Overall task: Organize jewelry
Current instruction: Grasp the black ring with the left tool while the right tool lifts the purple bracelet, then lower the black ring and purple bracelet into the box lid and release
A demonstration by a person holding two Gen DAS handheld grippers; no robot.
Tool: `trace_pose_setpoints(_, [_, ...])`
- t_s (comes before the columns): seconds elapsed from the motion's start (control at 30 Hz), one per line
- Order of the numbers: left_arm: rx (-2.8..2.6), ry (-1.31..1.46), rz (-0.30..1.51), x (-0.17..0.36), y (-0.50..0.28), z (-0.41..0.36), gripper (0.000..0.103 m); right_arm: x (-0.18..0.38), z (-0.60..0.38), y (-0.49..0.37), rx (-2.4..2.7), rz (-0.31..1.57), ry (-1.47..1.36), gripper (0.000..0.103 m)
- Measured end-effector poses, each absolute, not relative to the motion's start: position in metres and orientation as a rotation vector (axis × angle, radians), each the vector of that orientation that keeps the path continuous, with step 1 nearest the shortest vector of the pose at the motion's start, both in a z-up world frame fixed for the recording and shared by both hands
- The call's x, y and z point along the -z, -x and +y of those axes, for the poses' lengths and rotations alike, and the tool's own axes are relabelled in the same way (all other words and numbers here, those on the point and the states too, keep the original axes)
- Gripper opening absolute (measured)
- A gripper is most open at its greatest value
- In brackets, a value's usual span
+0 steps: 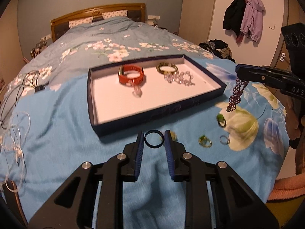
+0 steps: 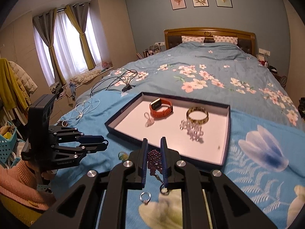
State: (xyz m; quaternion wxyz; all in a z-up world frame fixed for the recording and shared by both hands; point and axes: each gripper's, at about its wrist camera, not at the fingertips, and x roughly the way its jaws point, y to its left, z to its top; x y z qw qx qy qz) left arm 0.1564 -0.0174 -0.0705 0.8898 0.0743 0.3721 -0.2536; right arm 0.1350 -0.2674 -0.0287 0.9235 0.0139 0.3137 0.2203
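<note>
My left gripper (image 1: pixel 154 138) is shut on a dark blue ring (image 1: pixel 154 140), pinched between its pads just above the blue bedspread. Beyond it lies a dark blue tray (image 1: pixel 91 99) with a white floor, holding an orange watch (image 1: pixel 131 75), a gold bangle (image 1: pixel 167 68), a crystal bracelet (image 1: pixel 179 78) and a small pink pendant (image 1: pixel 137 92). At the right, my right gripper (image 1: pixel 239 72) is shut on a purple beaded bracelet (image 1: pixel 236 95) that dangles beside the tray. In the right wrist view the bracelet (image 2: pixel 154 158) hangs between the right gripper's (image 2: pixel 154 143) pads, near the tray (image 2: pixel 228 126).
Loose on the bedspread lie a green ring (image 1: pixel 221 120), a gold-green ring (image 1: pixel 205 142) and a silver ring (image 1: pixel 224 140). Black cables (image 1: pixel 19 87) and a clear cord (image 1: pixel 17 133) lie to the left. A person's peach sleeve (image 2: pixel 17 183) is at the bed's near edge.
</note>
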Motion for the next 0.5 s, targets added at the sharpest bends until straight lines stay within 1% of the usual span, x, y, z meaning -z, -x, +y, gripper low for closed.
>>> trace_pose_setpoints(0.23, [0.531,-0.138,0.751,0.057,-0.185,-0.023,0.022,0.019,-0.265,-0.163,-0.458,0.63,-0.007,0.012])
trace_pose_setpoints(0.5, [0.522,-0.163,0.763,0.057,-0.22,-0.038,0.022,0.023,-0.259,-0.201,-0.476,0.651,-0.017,0.012])
